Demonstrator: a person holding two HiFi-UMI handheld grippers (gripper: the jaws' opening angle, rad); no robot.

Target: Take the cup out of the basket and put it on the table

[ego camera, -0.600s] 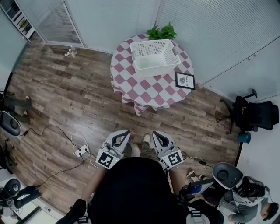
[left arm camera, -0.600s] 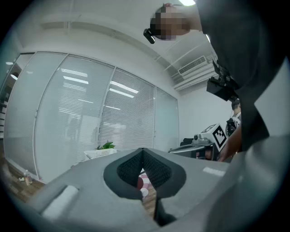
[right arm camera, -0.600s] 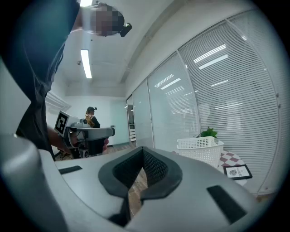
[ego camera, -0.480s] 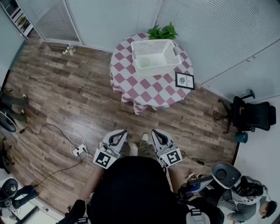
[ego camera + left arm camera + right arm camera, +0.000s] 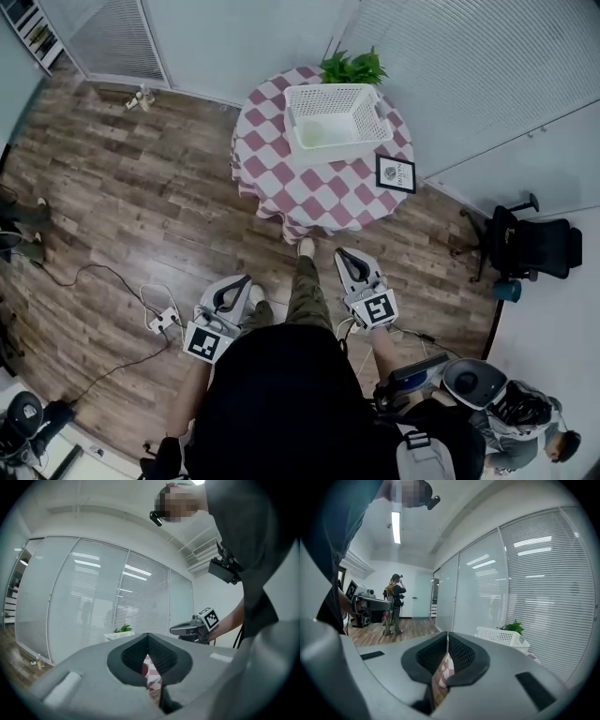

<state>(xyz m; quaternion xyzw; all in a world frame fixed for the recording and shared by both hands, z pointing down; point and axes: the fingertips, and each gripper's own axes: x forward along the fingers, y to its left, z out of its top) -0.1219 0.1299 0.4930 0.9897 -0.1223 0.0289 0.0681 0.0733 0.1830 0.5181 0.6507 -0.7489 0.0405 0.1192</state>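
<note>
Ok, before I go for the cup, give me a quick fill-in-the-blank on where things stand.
The pale green cup lies ____ the white plastic basket.
The jaws of the left gripper and the right gripper are both ____, with nothing between them.
Of the two grippers, ____ is over the round table with the pink-and-white checked cloth; both hang above the wooden floor.
Missing words: inside; shut; neither.
</note>
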